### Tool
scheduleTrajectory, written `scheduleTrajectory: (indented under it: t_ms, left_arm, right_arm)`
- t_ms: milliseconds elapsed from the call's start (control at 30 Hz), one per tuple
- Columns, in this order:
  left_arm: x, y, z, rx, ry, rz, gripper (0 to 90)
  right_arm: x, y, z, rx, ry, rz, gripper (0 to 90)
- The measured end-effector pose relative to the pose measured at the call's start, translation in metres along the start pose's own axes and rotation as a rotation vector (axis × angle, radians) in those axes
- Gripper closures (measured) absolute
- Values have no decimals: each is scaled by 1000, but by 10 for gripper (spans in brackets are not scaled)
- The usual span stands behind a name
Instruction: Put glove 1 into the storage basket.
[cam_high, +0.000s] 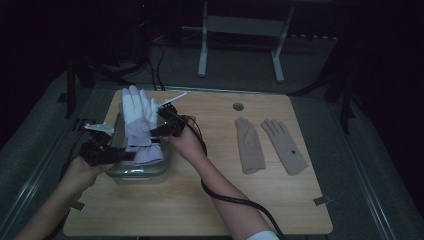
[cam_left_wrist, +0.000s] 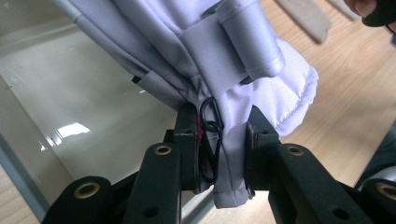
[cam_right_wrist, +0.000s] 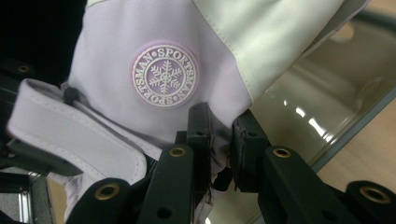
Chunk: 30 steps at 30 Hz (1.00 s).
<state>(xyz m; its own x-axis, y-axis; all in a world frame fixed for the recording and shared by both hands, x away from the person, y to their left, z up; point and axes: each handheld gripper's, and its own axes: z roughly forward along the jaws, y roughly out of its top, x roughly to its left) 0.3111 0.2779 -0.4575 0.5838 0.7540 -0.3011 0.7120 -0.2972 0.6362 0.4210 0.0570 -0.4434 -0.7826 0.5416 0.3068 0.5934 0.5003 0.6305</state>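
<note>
White ski glove (cam_high: 138, 120) spans the clear tub (cam_high: 162, 172), long axis running away from the person. Left gripper (cam_high: 131, 156) pinches the cuff; right gripper (cam_high: 156, 131) pinches the glove's mid-edge, over the worktop (cam_high: 210, 200).

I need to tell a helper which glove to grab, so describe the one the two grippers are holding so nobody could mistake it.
On the wooden table, look left to the clear glass container. Above it hangs a padded white and lilac ski glove, pinched by the left gripper and the right gripper. Unlike the two thin beige gloves lying flat at right, it carries a round snowflake badge.
</note>
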Motion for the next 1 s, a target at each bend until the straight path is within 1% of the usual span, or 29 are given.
scheduleTrajectory:
  t_ms: [67,100,133,167,200,267,300,333,400,433,500,533,600,633,700,767,800,833,867,900,933,967,1000]
  left_arm:
    - [5,-4,8,19,-13,-8,719]
    - [7,-6,11,29,-20,-16,718]
    - [10,-7,14,40,-29,-33,718]
    - [13,-9,17,51,-37,-35,718]
    - [15,-11,20,62,-38,-47,718]
    - [19,-14,25,85,-45,-52,717]
    - [19,-14,25,85,-45,-52,717]
    - [23,-17,30,107,-56,-80,716]
    - [26,-19,33,124,-61,-106,715]
    - [27,-19,34,137,-64,-111,714]
    - [27,-18,34,142,-63,-118,709]
    - [25,-17,36,158,-48,-111,697]
    - [25,-16,37,175,-43,-118,669]
    - [24,-15,38,184,-33,-112,660]
    - [20,-15,40,197,1,-92,631]
    - [18,-15,42,205,27,-82,604]
    - [15,-14,43,211,53,-71,593]
    - [13,-15,44,221,80,-59,561]
    - [9,-15,45,228,95,-45,543]
    - [6,-16,46,225,122,-29,512]
    - [5,-16,46,215,137,-33,495]
    - [4,-17,45,196,154,-40,435]
    - [4,-17,43,187,162,-46,414]
  right_arm:
    - [-2,-4,9,23,-4,15,796]
    - [-4,-7,15,37,-10,16,796]
    - [-5,-9,18,46,-12,22,796]
    - [-6,-11,22,56,-16,26,796]
    - [-7,-13,26,66,-19,30,796]
    - [-8,-16,35,92,-25,34,797]
    - [-8,-17,38,106,-28,34,796]
    - [-9,-18,42,122,-30,39,797]
    - [-10,-20,48,145,-29,42,796]
    - [-11,-21,51,159,-31,45,796]
    - [-11,-22,54,169,-31,49,796]
    - [-12,-22,58,185,-36,55,795]
    - [-11,-22,60,193,-44,52,794]
    - [-11,-22,61,199,-49,48,792]
    - [-10,-22,63,209,-61,46,784]
    - [-9,-21,64,220,-77,31,766]
    - [-8,-21,64,225,-84,26,756]
    - [-7,-20,65,228,-90,18,740]
    - [-6,-20,65,229,-98,13,716]
    - [-5,-20,65,232,-99,10,676]
    - [-5,-19,64,218,-111,-1,610]
    - [-5,-18,63,211,-114,-5,595]
    - [-6,-17,61,204,-99,3,563]
